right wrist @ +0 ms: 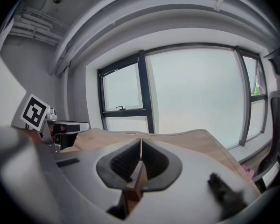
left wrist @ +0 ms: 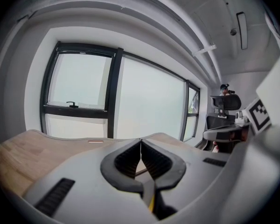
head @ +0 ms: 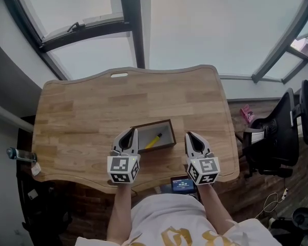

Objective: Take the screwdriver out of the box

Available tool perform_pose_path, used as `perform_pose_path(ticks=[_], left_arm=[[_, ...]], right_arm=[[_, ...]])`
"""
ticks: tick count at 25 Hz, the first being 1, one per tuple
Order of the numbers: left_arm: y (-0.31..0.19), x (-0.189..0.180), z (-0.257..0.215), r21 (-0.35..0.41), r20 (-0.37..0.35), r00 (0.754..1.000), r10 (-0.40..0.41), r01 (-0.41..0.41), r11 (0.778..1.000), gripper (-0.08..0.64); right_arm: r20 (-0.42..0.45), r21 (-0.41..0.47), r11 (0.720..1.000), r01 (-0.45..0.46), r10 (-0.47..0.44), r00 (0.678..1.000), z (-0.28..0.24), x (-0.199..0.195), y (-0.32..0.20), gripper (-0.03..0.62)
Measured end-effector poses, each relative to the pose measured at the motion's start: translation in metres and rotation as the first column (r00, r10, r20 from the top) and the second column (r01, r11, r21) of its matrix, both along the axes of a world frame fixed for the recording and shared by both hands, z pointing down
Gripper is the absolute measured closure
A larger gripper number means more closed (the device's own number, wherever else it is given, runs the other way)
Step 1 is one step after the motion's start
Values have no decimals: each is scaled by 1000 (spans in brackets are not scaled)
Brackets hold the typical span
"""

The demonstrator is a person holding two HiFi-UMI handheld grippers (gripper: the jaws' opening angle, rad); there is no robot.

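As the head view alone shows, screwdriver [head: 153, 140] lies inside box [head: 172, 133].

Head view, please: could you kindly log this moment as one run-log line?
screwdriver: in box, untouched | left gripper: shut, empty, left of box | right gripper: shut, empty, right of box

Pale wood, dark wood, matt grey plastic.
The surface [head: 82, 117] is light jointed planks, smooth and satin. The box [head: 153, 123] has dark wooden walls and a matt grey floor. The screwdriver [head: 154, 140] handle looks like yellow plastic. The left gripper [head: 135, 130] and right gripper [head: 188, 134] are matt grey plastic, their jaws lined with black ribbing.
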State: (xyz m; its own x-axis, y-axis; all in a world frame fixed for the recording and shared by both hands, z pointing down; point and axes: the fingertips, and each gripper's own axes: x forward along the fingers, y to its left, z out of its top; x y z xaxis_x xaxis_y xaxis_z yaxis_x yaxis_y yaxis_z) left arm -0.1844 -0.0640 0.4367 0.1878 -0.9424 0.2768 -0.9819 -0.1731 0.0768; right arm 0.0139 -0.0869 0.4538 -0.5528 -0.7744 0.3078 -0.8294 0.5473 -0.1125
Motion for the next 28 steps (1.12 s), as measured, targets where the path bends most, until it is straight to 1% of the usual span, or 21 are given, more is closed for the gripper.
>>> perform_pose_path(ticks=[6,14,18,23,28], left_arm=[[-5,-1,10,-27,-3,1000,6,-6,1000,546],[-13,2,34,-94,29,999,40,-37,995,545],[-18,7,49,-137,51,996,71,-63,989,545],[-24,14,62,-175,58,993,105,-94,980,545],[-28,25,77,-226,81,984,157,-135,965,545]], right_arm=[[-6,-19,1000,4,-4,1000,7,-2,-4,560],[-13,-54,999,9,-10,1000,22,-6,-14,560],[-22,-74,997,9,-10,1000,32,-3,-20,560],[-35,-99,995,5,-8,999,44,-1,-25,560],[-36,-129,992,8,-13,999,56,0,-30,560]])
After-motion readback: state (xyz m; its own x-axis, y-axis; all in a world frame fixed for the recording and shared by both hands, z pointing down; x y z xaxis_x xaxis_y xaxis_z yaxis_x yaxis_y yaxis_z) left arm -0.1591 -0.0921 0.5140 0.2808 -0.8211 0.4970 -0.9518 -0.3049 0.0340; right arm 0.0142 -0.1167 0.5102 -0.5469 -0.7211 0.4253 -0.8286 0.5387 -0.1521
